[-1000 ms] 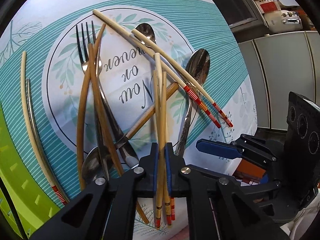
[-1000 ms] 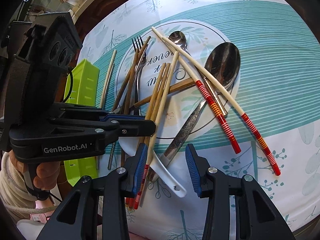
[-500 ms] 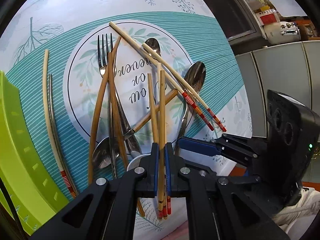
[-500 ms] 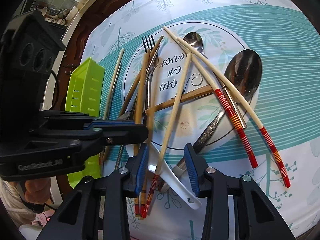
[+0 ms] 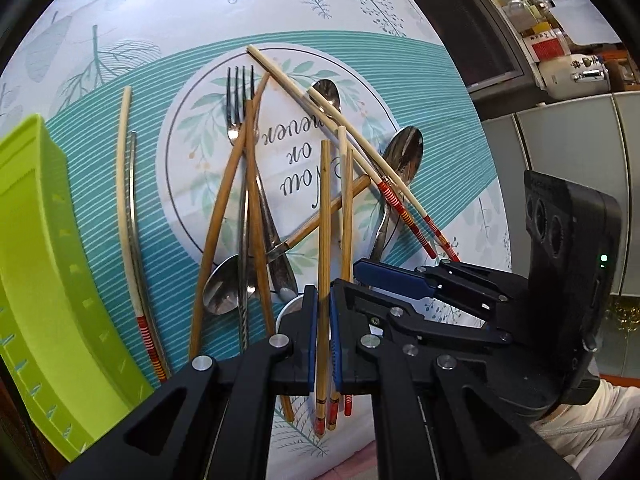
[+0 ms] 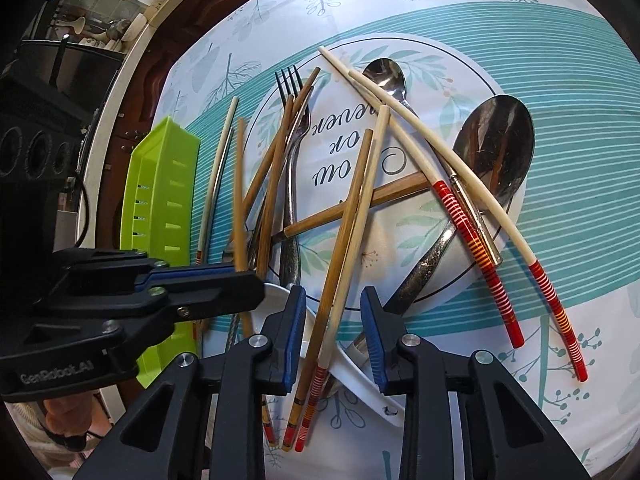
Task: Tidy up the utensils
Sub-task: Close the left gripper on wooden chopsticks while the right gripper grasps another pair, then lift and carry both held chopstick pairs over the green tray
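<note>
Since a second ago the left gripper [image 5: 324, 334] has lifted one bamboo chopstick [image 5: 323, 248], clamped tight, above the fork [image 5: 240, 112]. The right gripper [image 6: 334, 334] is closing around two chopsticks [image 6: 348, 240] (pads not yet touching), right of that fork.

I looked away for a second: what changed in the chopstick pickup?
The left tongs, shut on one bamboo chopstick, lifted it off the pile. The right tongs are closing around two chopsticks left behind, pads not touching. Fork, spoons and green tray stayed.

Glossy metal spoon [image 6: 496, 148]; wooden chopsticks [image 6: 344, 236]
</note>
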A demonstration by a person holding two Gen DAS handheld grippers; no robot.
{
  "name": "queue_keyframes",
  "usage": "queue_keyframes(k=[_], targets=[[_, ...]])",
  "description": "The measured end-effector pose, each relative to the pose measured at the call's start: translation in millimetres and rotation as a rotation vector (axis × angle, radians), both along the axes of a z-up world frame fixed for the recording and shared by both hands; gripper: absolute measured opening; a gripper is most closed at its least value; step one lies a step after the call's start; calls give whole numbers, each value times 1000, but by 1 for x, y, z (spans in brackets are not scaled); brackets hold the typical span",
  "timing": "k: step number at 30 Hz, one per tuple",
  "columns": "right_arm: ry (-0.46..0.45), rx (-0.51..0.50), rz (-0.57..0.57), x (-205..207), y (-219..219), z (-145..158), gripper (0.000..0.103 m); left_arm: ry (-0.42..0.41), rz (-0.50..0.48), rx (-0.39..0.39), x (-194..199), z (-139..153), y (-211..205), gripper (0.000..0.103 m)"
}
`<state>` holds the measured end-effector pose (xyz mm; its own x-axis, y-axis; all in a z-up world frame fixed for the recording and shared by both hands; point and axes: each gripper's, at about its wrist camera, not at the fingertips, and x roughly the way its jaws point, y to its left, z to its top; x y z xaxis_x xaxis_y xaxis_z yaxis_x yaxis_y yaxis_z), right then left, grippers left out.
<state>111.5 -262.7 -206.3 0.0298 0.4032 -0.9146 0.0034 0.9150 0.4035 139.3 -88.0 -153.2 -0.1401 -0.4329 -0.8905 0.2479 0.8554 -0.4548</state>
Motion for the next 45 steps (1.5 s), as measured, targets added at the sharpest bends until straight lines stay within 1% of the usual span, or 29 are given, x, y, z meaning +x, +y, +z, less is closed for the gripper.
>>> queue_keyframes(k=[4, 7, 9, 11, 18, 22, 28, 32, 38, 45], targets=[[5, -35, -4, 3, 5, -3, 28, -10, 29, 4, -1, 11, 8, 3], [-3, -61, 0, 6, 12, -4, 24, -16, 49, 6, -3, 17, 14, 3], [-4, -75, -2, 6, 13, -4, 15, -20, 63, 2, -4, 21, 19, 3], [-6, -78, -15, 7, 14, -5, 12, -25, 73, -4, -7, 25, 24, 3], [-10, -20, -42, 2, 9, -6, 12, -34, 101, -17, -15, 35, 36, 3], [-27, -16, -37, -1, 9, 1, 12, -35, 111, -21, -18, 38, 40, 3], [-44, 9, -10, -8, 14, 20, 12, -52, 115, -25, -26, 54, 50, 3], [-77, 31, 13, -12, 20, 36, 12, -77, 116, -26, -30, 65, 57, 3], [-108, 50, 37, -16, 30, 50, 12, -91, 118, -37, -39, 73, 60, 3], [-171, 124, 93, -27, 40, 88, 12, -122, 115, -41, -50, 97, 71, 3]])
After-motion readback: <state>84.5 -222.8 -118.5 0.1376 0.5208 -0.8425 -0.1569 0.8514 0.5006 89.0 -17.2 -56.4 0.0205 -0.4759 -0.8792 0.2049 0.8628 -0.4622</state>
